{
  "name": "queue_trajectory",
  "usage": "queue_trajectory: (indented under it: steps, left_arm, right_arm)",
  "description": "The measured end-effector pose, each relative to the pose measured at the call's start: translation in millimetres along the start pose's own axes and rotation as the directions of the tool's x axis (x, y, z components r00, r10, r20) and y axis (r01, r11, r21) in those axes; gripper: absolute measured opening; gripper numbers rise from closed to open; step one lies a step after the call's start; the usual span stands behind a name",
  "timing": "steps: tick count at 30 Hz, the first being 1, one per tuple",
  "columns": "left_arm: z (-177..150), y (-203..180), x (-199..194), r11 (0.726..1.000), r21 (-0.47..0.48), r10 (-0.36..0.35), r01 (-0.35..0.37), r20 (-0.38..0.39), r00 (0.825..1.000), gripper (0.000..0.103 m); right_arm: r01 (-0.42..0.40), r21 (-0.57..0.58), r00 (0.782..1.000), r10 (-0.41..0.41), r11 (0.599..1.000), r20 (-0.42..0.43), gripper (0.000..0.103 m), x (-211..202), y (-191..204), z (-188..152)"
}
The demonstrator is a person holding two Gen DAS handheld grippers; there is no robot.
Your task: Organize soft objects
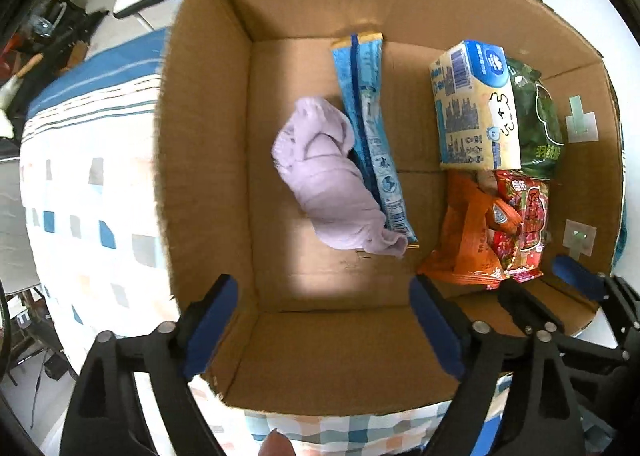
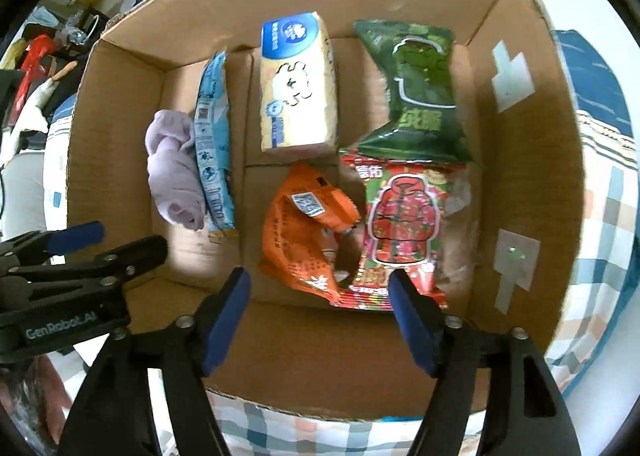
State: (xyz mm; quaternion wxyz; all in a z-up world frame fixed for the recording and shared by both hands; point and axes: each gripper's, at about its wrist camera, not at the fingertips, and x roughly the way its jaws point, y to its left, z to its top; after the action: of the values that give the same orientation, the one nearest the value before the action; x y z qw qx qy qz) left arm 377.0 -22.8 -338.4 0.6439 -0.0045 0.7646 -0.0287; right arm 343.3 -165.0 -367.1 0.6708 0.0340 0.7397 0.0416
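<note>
Lilac cloth (image 1: 332, 176) lies beside bare box floor (image 1: 320, 276); both grippers' jaws spread, holding nothing, above the near rim.

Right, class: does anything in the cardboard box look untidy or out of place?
Yes. The lilac cloth lies crumpled against the blue packet, and the orange snack bag is creased and askew beside the red one.

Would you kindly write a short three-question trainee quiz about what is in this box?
1. True or false: both grippers hold an item.
2. Which item lies against the lilac cloth: A) green packet, B) long blue packet, C) orange packet?
3. What sits directly behind the red packet in the cardboard box, seen from the right wrist?

Key: 1 false, left gripper and right gripper are open. 2 B. 3 green packet.
</note>
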Motion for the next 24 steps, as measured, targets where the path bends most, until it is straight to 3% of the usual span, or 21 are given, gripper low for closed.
queue_trajectory:
  steps: [6, 11, 16, 24]
  left_arm:
    - [-12.7, 8.3, -19.3, 1.000, -0.017, 0.025, -0.023, 0.097, 0.995, 0.101]
    - [-20.0, 7.1, -42.1, 0.999, -0.020, 0.028, -0.025, 0.182, 0.983, 0.102]
    - [-38.5, 7.4, -75.3, 0.999, -0.022, 0.031, -0.026, 0.270, 0.962, 0.102]
    - [-85.7, 2.1, -138.8, 0.999, -0.041, 0.036, -0.020, 0.431, 0.902, 0.102]
  right_arm:
    - [0.069, 0.011, 0.996, -0.070, 0.998, 0.054, 0.103, -14.3, -20.0, -4.8]
    - [0.088, 0.024, 0.992, -0.090, 0.996, 0.091, 0.103, -27.3, -29.3, -10.4]
    - [0.090, 0.029, 0.985, -0.093, 0.996, 0.143, 0.103, -52.5, -14.4, -19.8]
    - [0.059, 0.037, 0.957, -0.067, 0.998, 0.283, 0.103, -121.2, -0.9, -57.2]
